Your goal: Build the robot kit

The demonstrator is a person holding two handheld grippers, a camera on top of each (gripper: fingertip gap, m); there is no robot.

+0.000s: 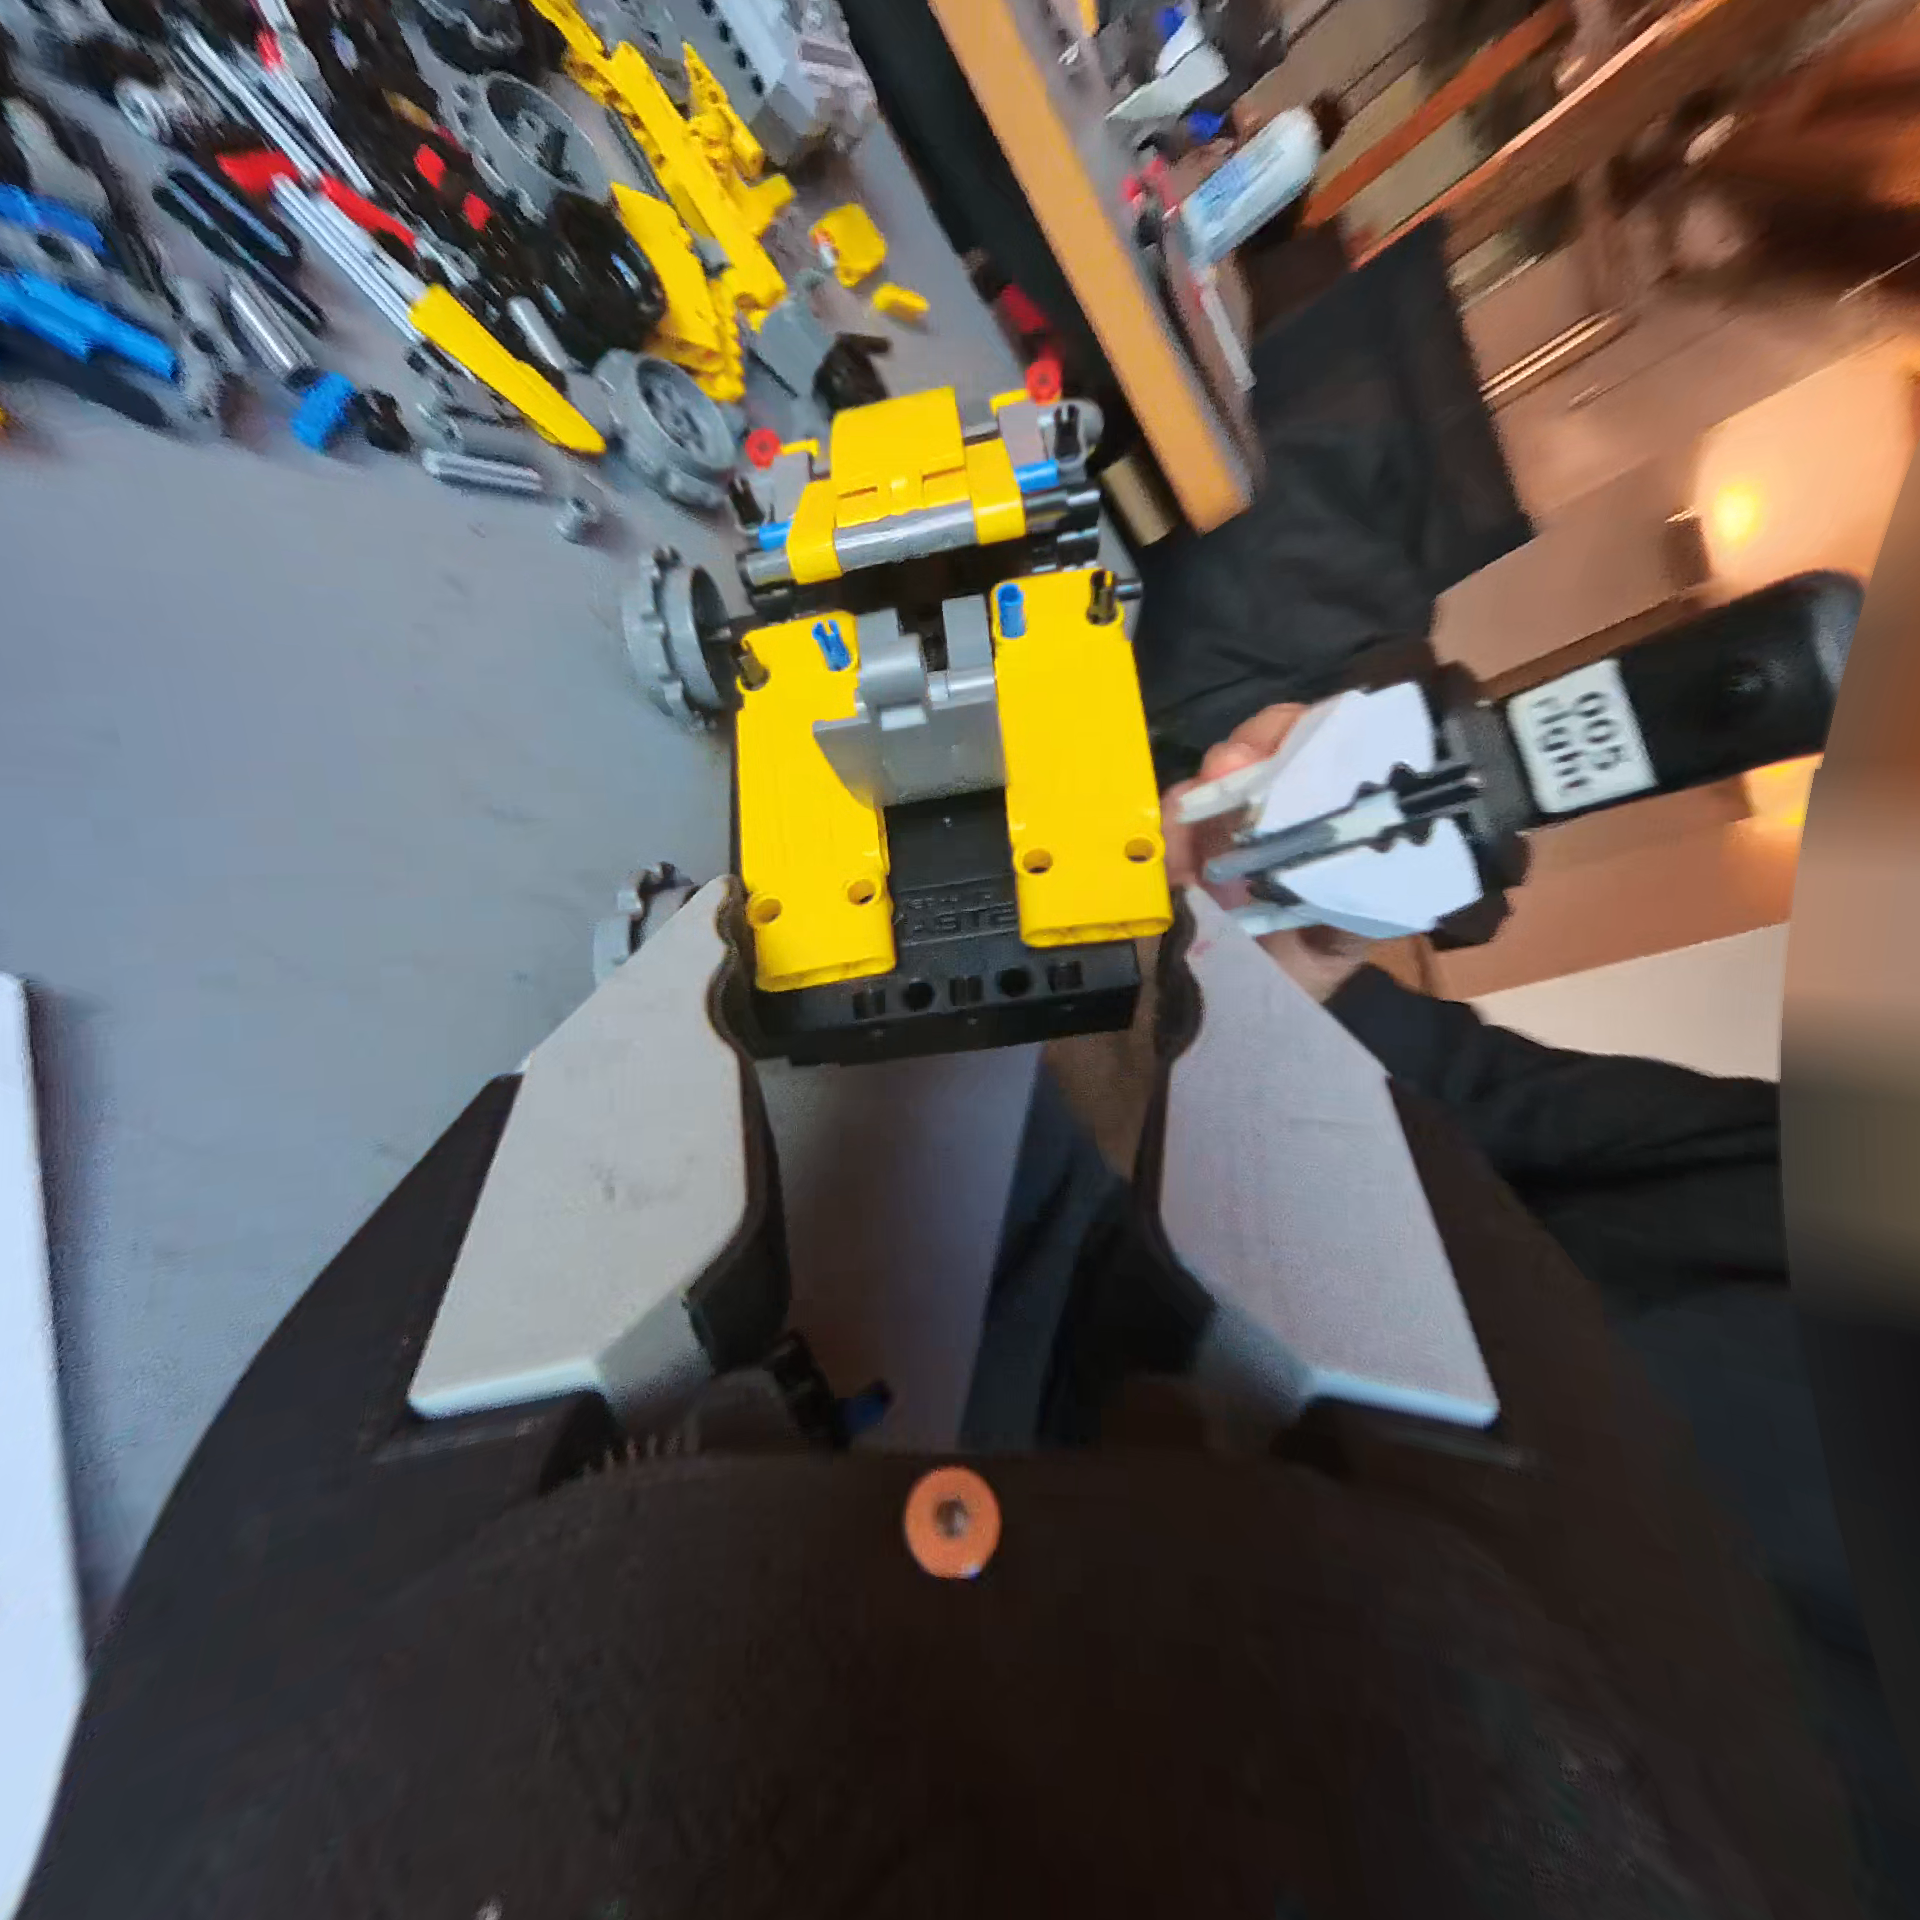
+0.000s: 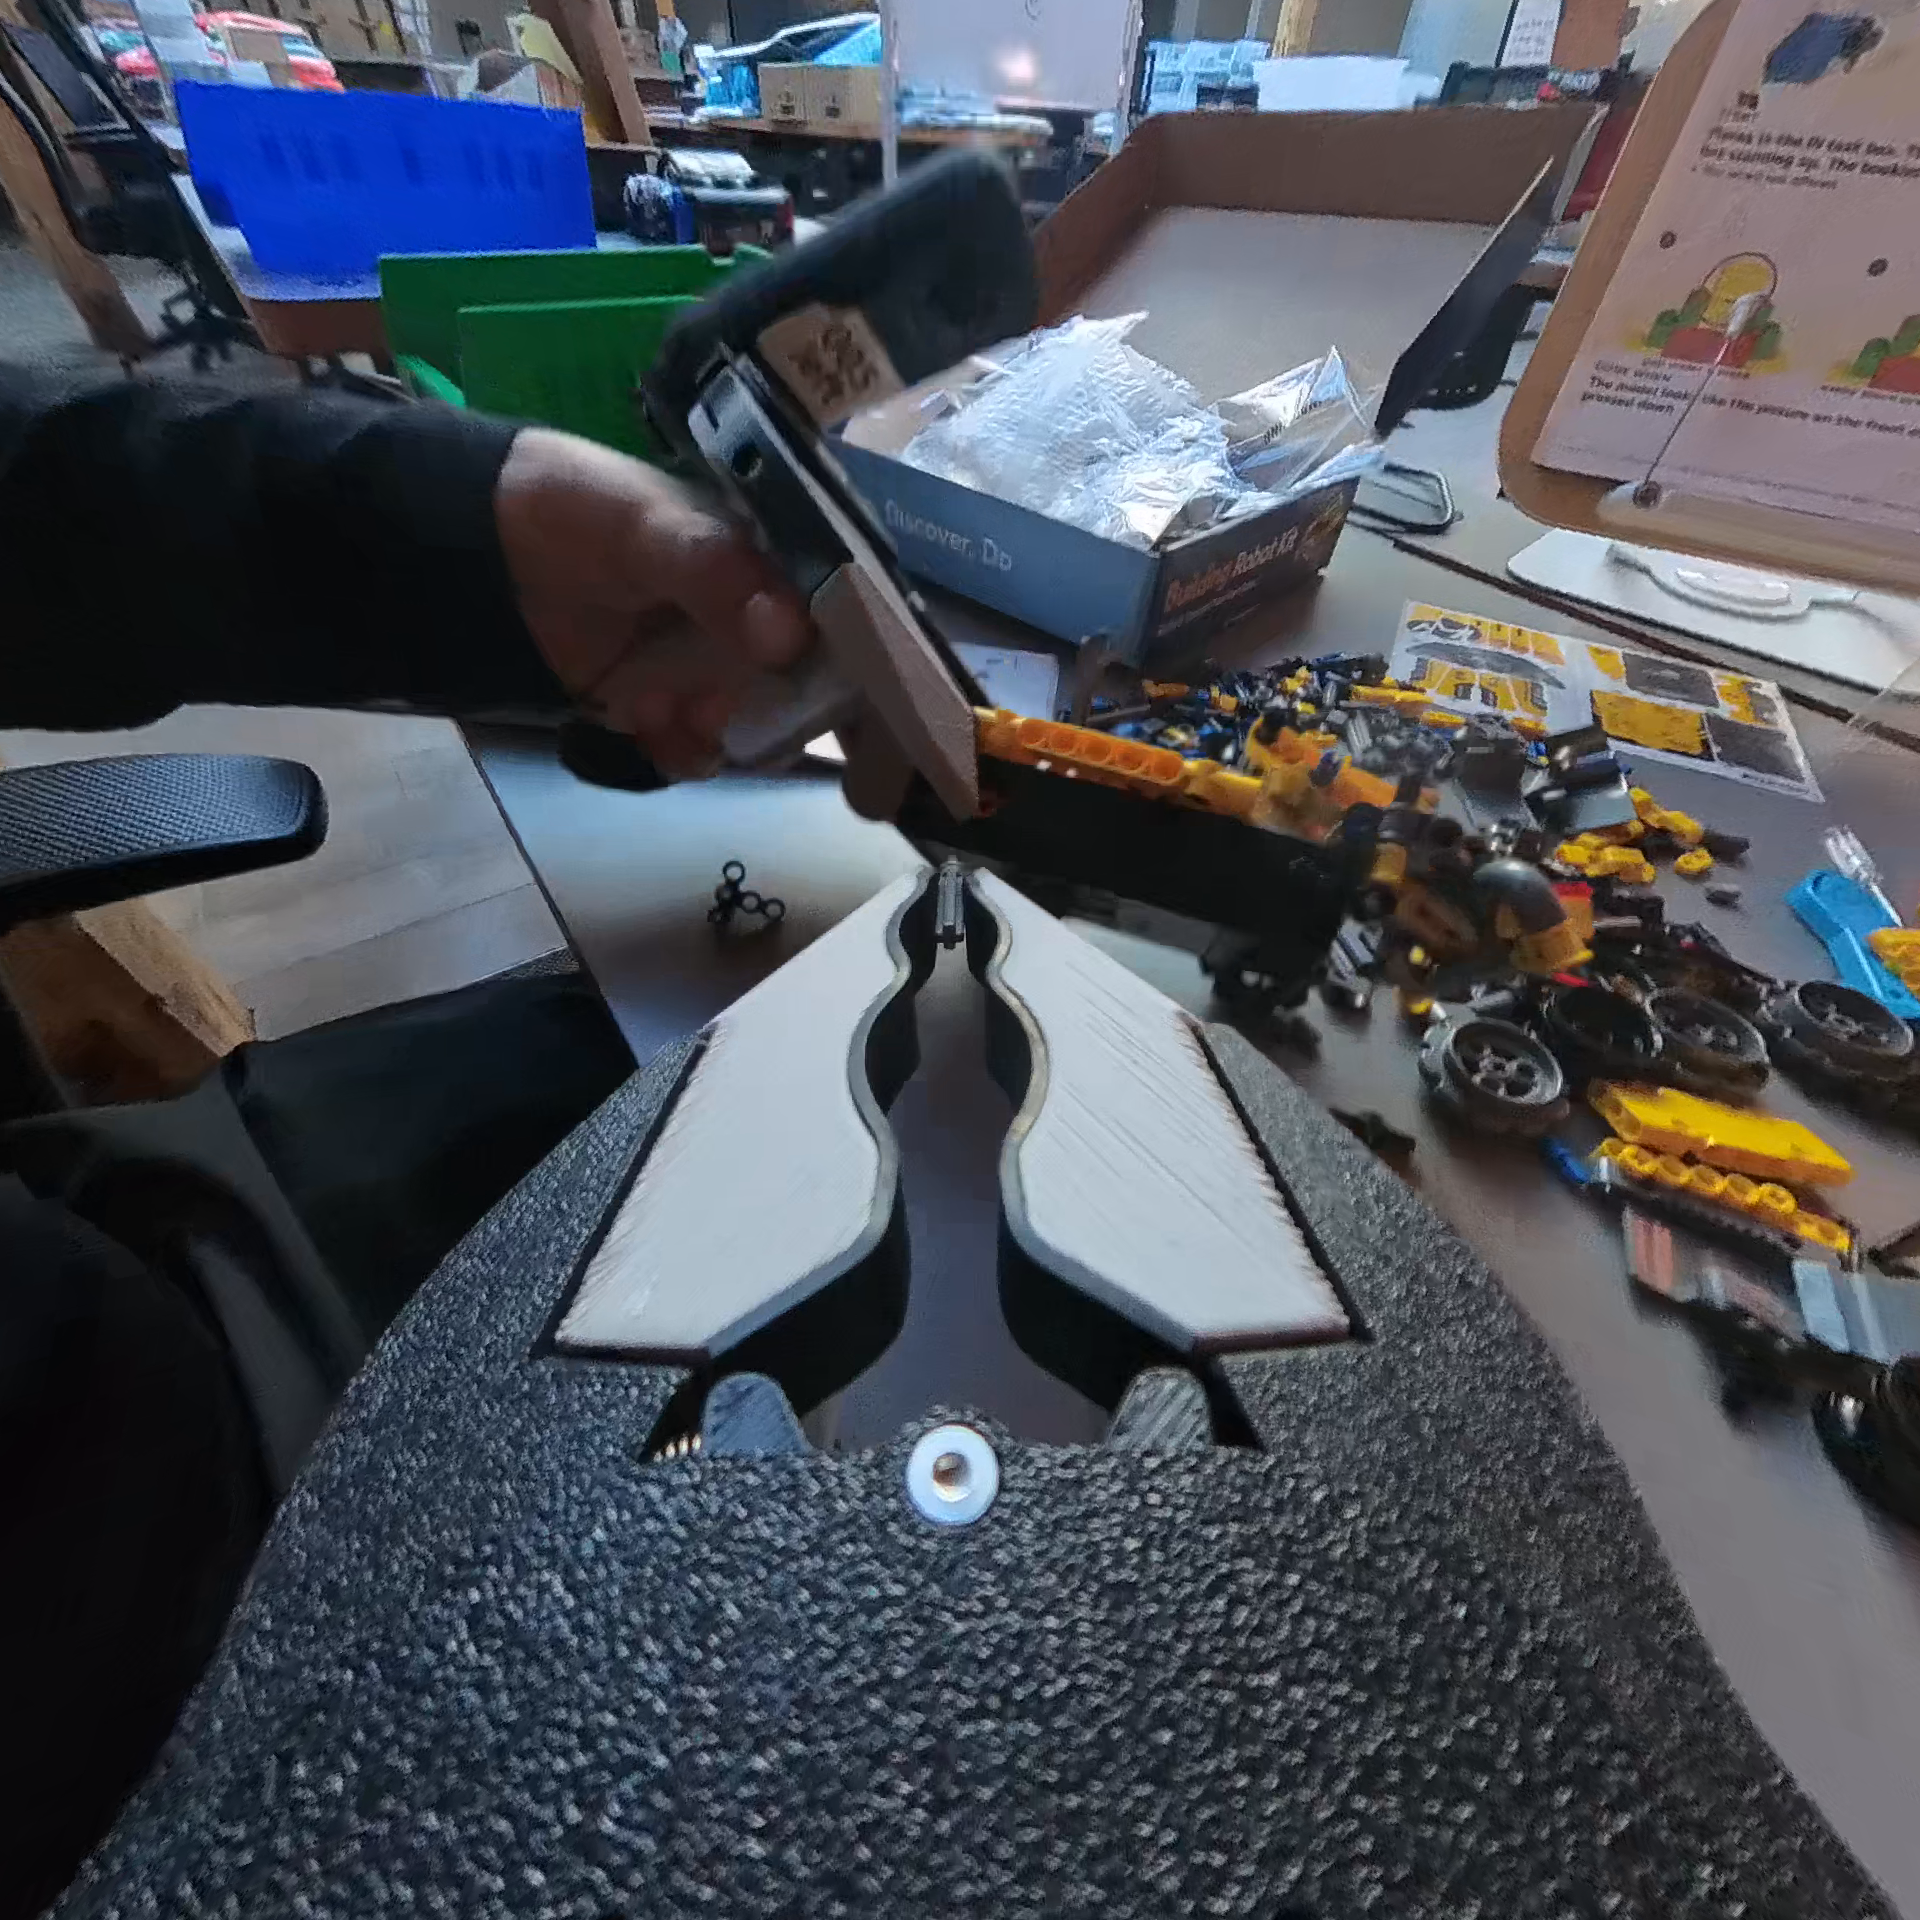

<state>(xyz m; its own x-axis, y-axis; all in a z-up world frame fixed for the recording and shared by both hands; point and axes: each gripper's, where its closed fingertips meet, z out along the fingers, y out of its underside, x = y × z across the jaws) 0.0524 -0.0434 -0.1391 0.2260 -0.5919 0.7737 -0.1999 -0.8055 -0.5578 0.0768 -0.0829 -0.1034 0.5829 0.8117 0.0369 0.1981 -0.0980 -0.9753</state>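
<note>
A cluttered workshop fills the upper part of the right wrist view: shelves, cardboard boxes, a blue panel and green boards at upper left, an office-chair armrest (image 2: 156, 821) at the left edge. The surface is a dark grey table (image 1: 260, 675). On it, at centre and right of that view, sit an open kit box (image 2: 1122, 561) stuffed with clear plastic bags, a sticker sheet (image 2: 1600, 696), a printed instruction sheet on a stand at upper right, and a loose spread of building-toy parts (image 2: 1558, 935): yellow beams, black wheels, a blue piece.

The left gripper (image 1: 951, 971) has its jaws set fairly wide and closed against the two sides of a half-built brick vehicle (image 1: 935, 790), at the black block forming its near end, in the centre of the left wrist view. The model looks lifted off the table and tilted. It is rigid plastic, probably light to moderate in weight, but pinned together, so panels and axles could pop off under a squeeze or twist; the solid black block seems the soundest place to hold, as the smooth yellow panels would likely slip.

The right gripper (image 2: 948, 914), at mid-frame in its own view, has its jaws nearly together, pinching a small dark grey pin (image 2: 948, 902) at the tips, just beside the model's underside. A small black connector (image 2: 743, 896) lies alone on the table to the left.
</note>
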